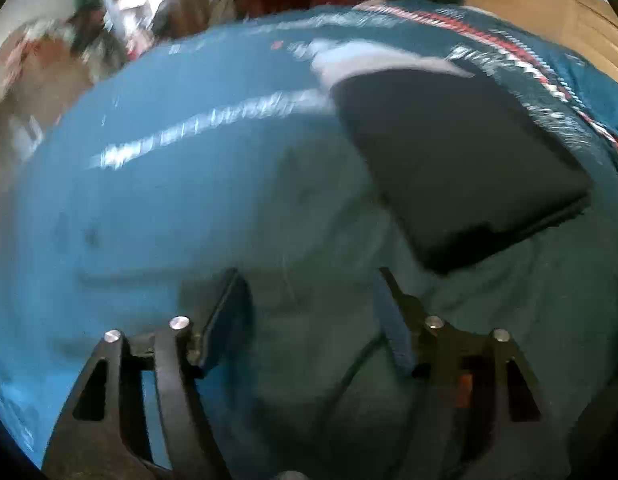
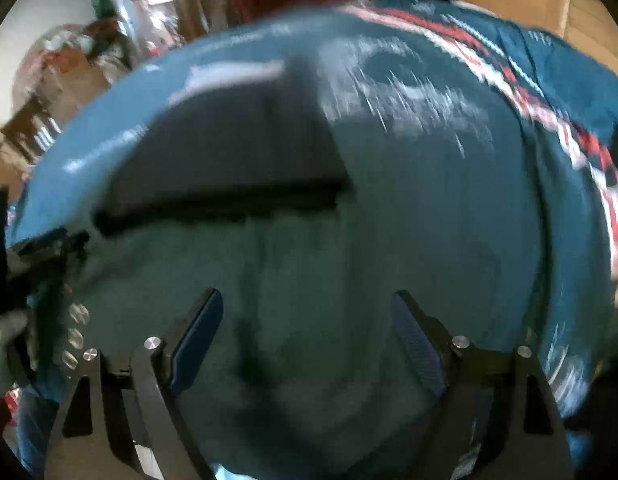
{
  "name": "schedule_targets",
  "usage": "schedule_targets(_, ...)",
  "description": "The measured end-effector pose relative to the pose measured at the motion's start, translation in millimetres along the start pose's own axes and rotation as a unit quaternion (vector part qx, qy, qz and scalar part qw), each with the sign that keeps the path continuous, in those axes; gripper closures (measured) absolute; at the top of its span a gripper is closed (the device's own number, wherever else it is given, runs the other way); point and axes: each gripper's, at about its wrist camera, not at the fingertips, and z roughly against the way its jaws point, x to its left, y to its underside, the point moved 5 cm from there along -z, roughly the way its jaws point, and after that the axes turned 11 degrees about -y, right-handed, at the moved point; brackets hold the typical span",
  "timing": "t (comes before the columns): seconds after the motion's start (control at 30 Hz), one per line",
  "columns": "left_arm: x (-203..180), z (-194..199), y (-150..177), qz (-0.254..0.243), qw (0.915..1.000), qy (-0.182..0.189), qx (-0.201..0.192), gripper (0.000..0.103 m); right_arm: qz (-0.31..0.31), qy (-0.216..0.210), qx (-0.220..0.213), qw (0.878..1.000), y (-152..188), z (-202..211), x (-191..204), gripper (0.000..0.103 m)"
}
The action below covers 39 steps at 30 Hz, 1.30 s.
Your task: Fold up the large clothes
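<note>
- Left tongs [image 1: 309,300] and right tongs [image 2: 309,320]: both agape, empty, over the teal garment [image 1: 149,220].
- Risk: grabbing near the dark folded piece [image 1: 461,160] could drag it askew.

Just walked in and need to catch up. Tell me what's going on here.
A person is folding clothes with a handheld gripper in each hand. The left gripper and right gripper are both open, holding nothing, poised over a teal garment spread on a blue surface. A dark folded garment already lies on the far part of it. The frames are blurred, so the grippers seem to be in motion; no grasp yet.
</note>
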Motion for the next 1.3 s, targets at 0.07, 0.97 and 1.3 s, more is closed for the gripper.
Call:
schedule_targets(0.07,1,-4,2,0.007,1.0000,0.003,0.000,0.020,-0.009,0.024,0.020,0.999,20,-8,-10,0.011)
schedule_targets(0.97,-14,-19,-2,-0.004,0.9999,-0.014,-0.006,0.000,0.005,0.044,0.039,0.998,26,-25,-18,0.000)
schedule_targets(1.3,-15,-18,-4,-0.003,0.9999,-0.012,-0.007,0.000,-0.002,0.039,0.037,0.999,24,-26,-19,0.000)
